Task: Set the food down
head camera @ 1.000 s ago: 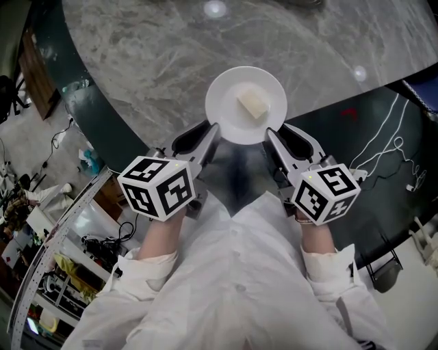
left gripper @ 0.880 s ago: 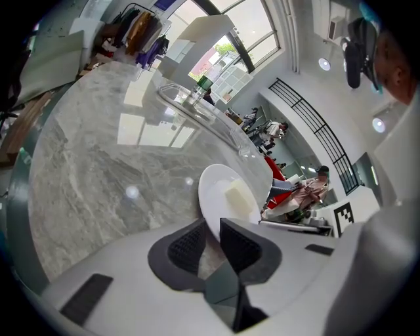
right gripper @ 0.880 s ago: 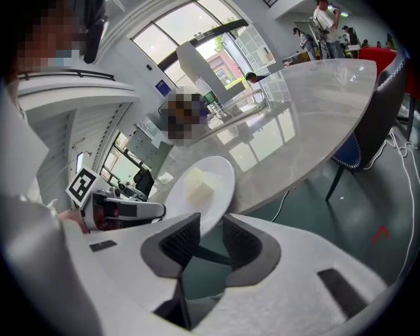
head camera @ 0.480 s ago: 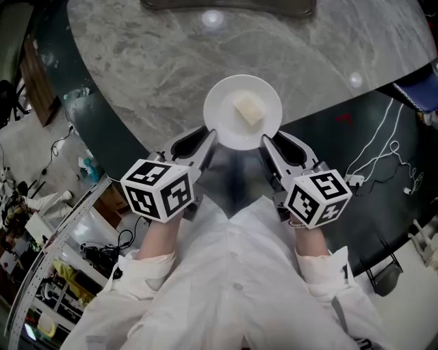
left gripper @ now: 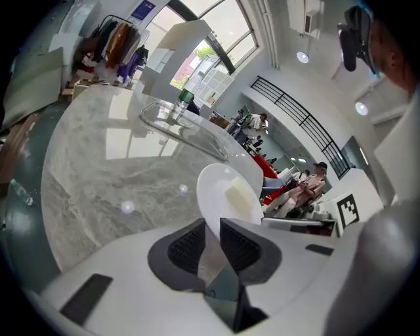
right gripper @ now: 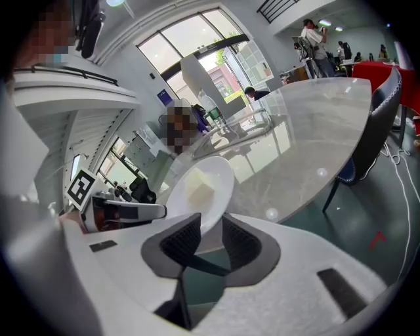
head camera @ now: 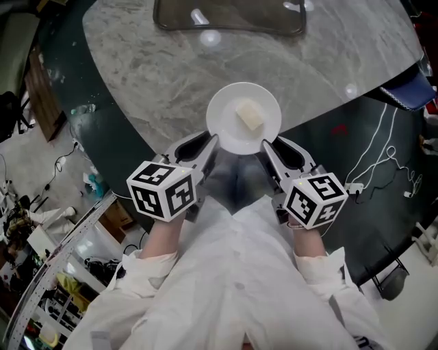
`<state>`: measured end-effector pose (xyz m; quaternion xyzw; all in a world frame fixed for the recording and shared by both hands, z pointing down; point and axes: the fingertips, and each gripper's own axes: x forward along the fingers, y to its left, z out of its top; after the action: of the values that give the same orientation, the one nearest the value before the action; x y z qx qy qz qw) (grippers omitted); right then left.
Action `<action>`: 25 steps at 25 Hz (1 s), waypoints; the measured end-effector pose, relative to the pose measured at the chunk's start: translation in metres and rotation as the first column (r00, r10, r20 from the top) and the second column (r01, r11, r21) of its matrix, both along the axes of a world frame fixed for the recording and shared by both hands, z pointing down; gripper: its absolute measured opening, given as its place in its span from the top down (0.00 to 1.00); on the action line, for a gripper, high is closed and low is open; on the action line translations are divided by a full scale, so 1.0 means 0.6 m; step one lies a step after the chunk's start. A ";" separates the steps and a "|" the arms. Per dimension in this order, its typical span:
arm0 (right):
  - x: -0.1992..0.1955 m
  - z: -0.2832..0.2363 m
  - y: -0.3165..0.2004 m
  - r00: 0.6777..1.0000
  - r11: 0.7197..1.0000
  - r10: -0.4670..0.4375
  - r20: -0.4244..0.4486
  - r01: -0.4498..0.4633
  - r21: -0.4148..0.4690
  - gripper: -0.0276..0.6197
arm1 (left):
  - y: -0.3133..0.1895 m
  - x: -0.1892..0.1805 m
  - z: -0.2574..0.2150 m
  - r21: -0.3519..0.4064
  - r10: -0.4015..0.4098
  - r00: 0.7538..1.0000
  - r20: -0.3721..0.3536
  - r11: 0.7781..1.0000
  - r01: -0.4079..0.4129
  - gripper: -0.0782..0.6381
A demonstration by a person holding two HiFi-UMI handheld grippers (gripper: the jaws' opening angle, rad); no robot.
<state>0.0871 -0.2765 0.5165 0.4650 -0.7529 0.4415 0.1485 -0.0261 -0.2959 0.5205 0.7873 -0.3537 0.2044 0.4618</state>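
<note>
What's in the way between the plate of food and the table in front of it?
Nothing visible. The stretch of table just ahead of the plate is bare marble; a glass tray sits farther back, clear of that spot.

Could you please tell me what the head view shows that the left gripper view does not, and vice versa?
Only the head view: the marker cube on the left tongs and floor cables. Only the left gripper view: bright windows and a black railing. Both: the white plate with its pale food block, its rim gripped by those tongs.
</note>
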 end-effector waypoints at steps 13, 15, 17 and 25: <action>-0.027 -0.063 -0.048 0.999 0.996 0.038 -0.016 -0.037 0.084 0.82 | -0.050 -0.027 -0.061 0.098 0.049 0.999 -0.017 0.994 -0.047 0.79; -0.030 -0.071 -0.062 0.999 0.995 0.028 -0.022 -0.026 0.097 0.82 | -0.063 -0.030 -0.067 0.107 0.038 0.999 -0.024 0.994 -0.035 0.79; -0.031 -0.075 -0.080 1.000 0.994 0.015 -0.025 -0.012 0.107 0.82 | -0.079 -0.031 -0.070 0.109 0.019 0.999 -0.030 0.994 -0.015 0.79; -0.018 -0.084 -0.178 0.999 0.991 -0.035 -0.032 0.039 0.125 0.82 | -0.165 -0.020 -0.080 0.130 -0.024 0.999 -0.027 0.991 0.027 0.79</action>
<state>0.0764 -0.3830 0.4658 0.4657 -0.7854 0.3836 0.1382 -0.0380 -0.3949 0.4726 0.8137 -0.3704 0.1652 0.4165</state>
